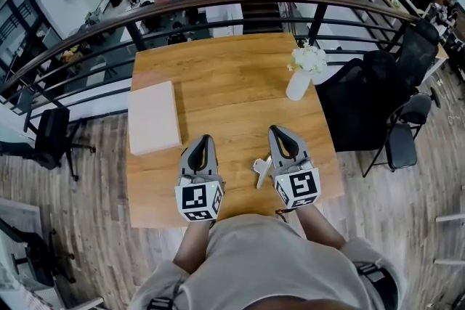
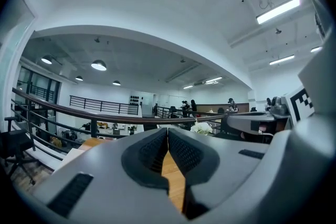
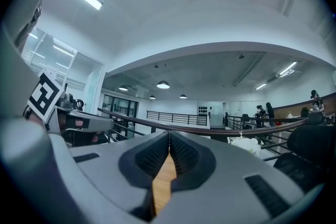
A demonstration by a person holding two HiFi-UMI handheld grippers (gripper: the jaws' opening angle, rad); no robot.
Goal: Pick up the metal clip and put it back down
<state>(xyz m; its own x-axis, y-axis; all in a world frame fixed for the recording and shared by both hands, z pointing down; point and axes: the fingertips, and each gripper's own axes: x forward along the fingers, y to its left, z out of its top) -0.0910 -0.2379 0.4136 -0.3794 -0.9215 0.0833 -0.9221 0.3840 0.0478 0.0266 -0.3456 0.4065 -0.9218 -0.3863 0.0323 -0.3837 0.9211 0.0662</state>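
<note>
The metal clip (image 1: 261, 170) lies flat on the wooden table (image 1: 232, 76) near its front edge, between my two grippers and right beside the right one. My left gripper (image 1: 203, 138) rests level over the table to the clip's left, its jaws shut with nothing between them (image 2: 167, 131). My right gripper (image 1: 278, 131) is just right of the clip, jaws also shut and empty (image 3: 169, 134). Neither gripper view shows the clip; both look level across the table toward the railing.
A flat beige box (image 1: 153, 116) lies at the table's left side. A white vase of white flowers (image 1: 299, 80) stands at the far right. A dark railing (image 1: 218, 3) runs behind the table. Black chairs (image 1: 378, 98) stand to the right.
</note>
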